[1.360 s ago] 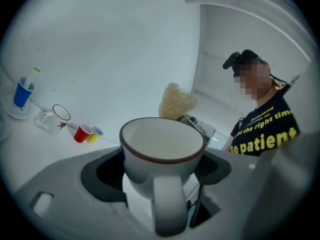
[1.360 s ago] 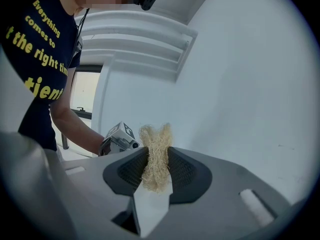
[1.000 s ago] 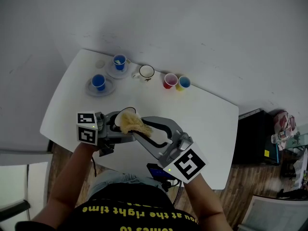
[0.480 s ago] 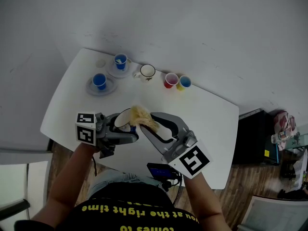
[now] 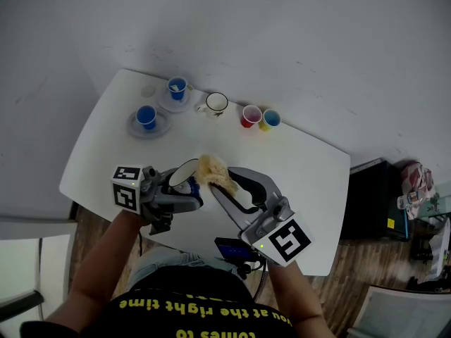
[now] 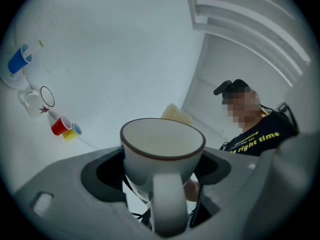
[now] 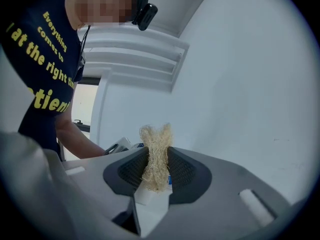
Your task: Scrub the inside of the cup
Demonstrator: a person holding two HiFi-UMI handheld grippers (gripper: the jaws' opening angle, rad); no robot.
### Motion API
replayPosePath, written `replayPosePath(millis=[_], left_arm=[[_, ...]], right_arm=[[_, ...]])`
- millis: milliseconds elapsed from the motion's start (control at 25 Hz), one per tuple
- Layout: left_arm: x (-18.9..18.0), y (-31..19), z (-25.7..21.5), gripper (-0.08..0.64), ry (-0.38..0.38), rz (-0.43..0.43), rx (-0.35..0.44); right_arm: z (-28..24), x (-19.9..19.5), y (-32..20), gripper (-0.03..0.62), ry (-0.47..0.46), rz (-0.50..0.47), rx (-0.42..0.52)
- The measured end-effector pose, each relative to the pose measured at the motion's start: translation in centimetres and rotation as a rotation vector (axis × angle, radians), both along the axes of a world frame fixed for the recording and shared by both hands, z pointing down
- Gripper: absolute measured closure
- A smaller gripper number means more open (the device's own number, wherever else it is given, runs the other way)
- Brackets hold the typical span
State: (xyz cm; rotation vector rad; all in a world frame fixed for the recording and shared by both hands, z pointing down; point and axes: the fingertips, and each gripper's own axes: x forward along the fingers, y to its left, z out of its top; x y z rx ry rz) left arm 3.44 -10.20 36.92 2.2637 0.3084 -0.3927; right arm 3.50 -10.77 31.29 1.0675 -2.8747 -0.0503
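Observation:
A white cup (image 5: 184, 172) with a dark rim sits between the jaws of my left gripper (image 5: 176, 189), which is shut on it over the table's near part. In the left gripper view the cup (image 6: 162, 154) faces mouth up with its handle toward the camera, and my left gripper (image 6: 162, 168) clamps its sides. My right gripper (image 5: 220, 180) is shut on a pale yellow fibrous scrubber (image 5: 211, 167), which is just right of the cup's rim, outside the mouth. The scrubber (image 7: 156, 154) stands pinched between the dark pads of the right gripper (image 7: 157, 170). Its tip (image 6: 176, 113) peeks over the cup's far rim.
At the white table's (image 5: 310, 167) far side stand two blue cups on saucers (image 5: 177, 88) (image 5: 146, 116), a white mug (image 5: 215, 103), a red cup (image 5: 249, 116) and a yellow cup (image 5: 270, 120). The table's near edge lies just below both grippers.
The scrubber was down in the cup's mouth a second ago; it has come out and now sits up and to the right of the rim. Both grippers rose slightly.

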Motion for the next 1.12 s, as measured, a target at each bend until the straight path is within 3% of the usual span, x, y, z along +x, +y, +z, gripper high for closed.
replayPosePath(millis=[280,480,640,880,1120], left_arm=[[-0.2,-0.8,-0.5,0.152,0.054,-0.036,-0.05],[-0.3,-0.7,-0.7,0.152,0.066,-0.032,-0.055],[-0.7,-0.6,-1.0,0.152,0.093,-0.028,-0.063],[-1.0,-0.3,-1.9,0.152,0.141,-0.009,-0.065],[-1.5,-1.1,-1.9,0.152,0.178,-0.054,-0.111]], right_arm=[[-1.1,-1.6,2.1,0.472,-0.062,-0.058,-0.016],[-0.9,-1.2,1.7,0.472,-0.07,-0.045,-0.046],[-0.4,-0.1,0.7,0.472,-0.04,-0.008,-0.06],[1.3,1.4,-0.4,0.472,-0.001,0.029,-0.155],[-0.3,0.1,1.2,0.474,-0.024,-0.028,-0.067]])
